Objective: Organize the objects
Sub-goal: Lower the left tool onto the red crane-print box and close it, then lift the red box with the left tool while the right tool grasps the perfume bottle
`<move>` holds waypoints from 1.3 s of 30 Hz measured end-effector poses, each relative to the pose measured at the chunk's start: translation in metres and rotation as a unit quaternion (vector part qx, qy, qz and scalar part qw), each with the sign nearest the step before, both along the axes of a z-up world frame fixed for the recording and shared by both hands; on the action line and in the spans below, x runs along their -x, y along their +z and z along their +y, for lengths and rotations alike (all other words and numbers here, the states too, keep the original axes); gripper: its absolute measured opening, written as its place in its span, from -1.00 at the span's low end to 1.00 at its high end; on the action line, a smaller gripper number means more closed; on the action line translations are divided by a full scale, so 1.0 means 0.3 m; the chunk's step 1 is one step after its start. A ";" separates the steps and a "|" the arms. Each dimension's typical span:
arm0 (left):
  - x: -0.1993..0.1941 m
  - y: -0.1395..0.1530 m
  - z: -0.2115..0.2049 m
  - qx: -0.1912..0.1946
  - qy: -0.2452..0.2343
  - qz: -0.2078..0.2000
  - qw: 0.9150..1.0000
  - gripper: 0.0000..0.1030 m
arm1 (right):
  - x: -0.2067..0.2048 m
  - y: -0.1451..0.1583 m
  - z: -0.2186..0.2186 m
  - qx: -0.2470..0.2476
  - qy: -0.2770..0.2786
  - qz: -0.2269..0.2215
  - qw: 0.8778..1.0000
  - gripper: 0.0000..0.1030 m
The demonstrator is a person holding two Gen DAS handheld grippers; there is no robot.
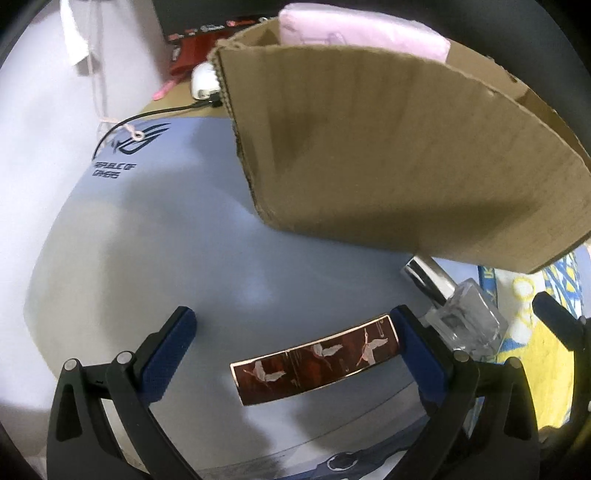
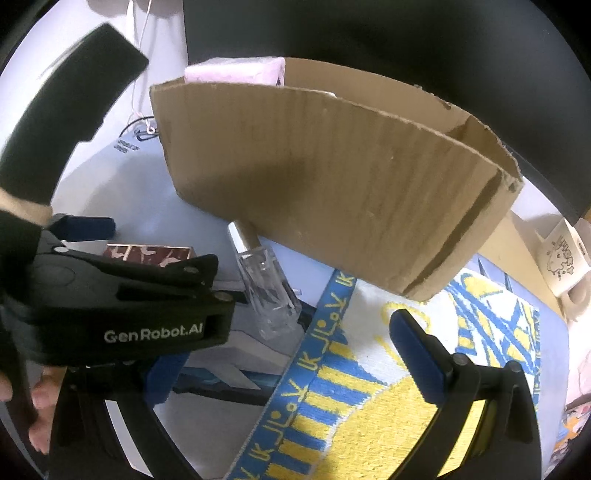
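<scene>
A flat dark-red case (image 1: pixel 317 360) with white crane figures lies on the grey-blue desk mat (image 1: pixel 166 240). My left gripper (image 1: pixel 295 332) is open around it, and the case's right end sits against the right pad (image 1: pixel 417 350). A clear glass perfume bottle (image 1: pixel 461 321) with a silver cap lies just right of that finger, in front of an open cardboard box (image 1: pixel 388 147) that holds a pink packet (image 1: pixel 351 29). In the right wrist view, my right gripper (image 2: pixel 291 362) hangs open over a yellow-and-blue towel (image 2: pixel 369 406). The bottle (image 2: pixel 266 288), the case (image 2: pixel 147 254) and the box (image 2: pixel 332 184) lie ahead of it. The left gripper's body (image 2: pixel 110 295) covers its left finger.
A white charger (image 1: pixel 203 81), a black cable and a red box (image 1: pixel 192 55) sit behind the mat near the box's left corner. A dark monitor (image 2: pixel 406 44) stands behind the box. A cream mug (image 2: pixel 561 258) lies at the far right. A person's hand (image 2: pixel 40 406) holds the left gripper.
</scene>
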State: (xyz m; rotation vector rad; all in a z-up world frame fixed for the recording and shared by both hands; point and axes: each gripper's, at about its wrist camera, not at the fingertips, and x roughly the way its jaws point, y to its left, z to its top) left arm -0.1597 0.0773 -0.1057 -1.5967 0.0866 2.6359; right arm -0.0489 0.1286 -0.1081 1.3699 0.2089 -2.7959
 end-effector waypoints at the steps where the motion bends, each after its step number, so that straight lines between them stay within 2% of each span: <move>1: -0.005 0.002 0.004 0.003 0.000 0.004 1.000 1.00 | 0.005 -0.006 -0.002 -0.001 -0.001 -0.003 1.000 1.00; 5: -0.015 0.002 -0.004 -0.010 0.002 0.004 1.000 1.00 | 0.016 -0.022 -0.015 -0.012 0.001 -0.007 1.000 1.00; 16: -0.056 0.005 -0.017 -0.009 -0.030 -0.004 0.999 1.00 | 0.025 -0.025 -0.019 -0.023 0.001 -0.002 1.000 1.00; 19: -0.070 0.004 -0.018 -0.012 -0.021 0.014 1.000 0.99 | 0.032 -0.022 -0.016 -0.029 -0.013 0.002 1.000 1.00; 20: -0.069 0.001 -0.025 -0.012 -0.019 0.024 0.999 0.96 | 0.032 -0.020 -0.016 -0.028 -0.014 0.004 0.999 1.00; 22: -0.086 0.018 -0.030 -0.014 -0.015 0.042 0.999 0.47 | 0.033 -0.015 -0.022 -0.026 -0.011 0.009 1.000 1.00; 27: -0.100 0.037 -0.041 -0.018 -0.014 0.043 0.999 0.47 | 0.042 -0.015 -0.058 -0.044 0.004 0.023 0.999 1.00; 31: -0.086 0.046 -0.084 -0.029 0.006 0.045 0.999 0.47 | 0.061 -0.015 -0.072 -0.043 0.006 0.033 0.998 0.97; 32: -0.086 0.050 -0.096 -0.030 0.015 0.049 0.998 0.47 | 0.068 -0.018 -0.074 -0.040 0.009 0.030 0.999 0.66; 35: -0.086 0.064 -0.138 -0.028 0.037 0.061 0.997 0.47 | 0.096 -0.023 -0.065 -0.010 0.005 0.017 1.000 0.01; 37: -0.085 0.071 -0.166 -0.035 0.046 0.064 0.996 0.47 | 0.112 -0.023 -0.049 0.019 0.000 0.006 1.000 -0.33; 39: -0.086 0.072 -0.184 -0.041 0.050 0.066 0.996 0.47 | 0.113 -0.021 -0.042 0.041 0.006 -0.004 0.999 -0.54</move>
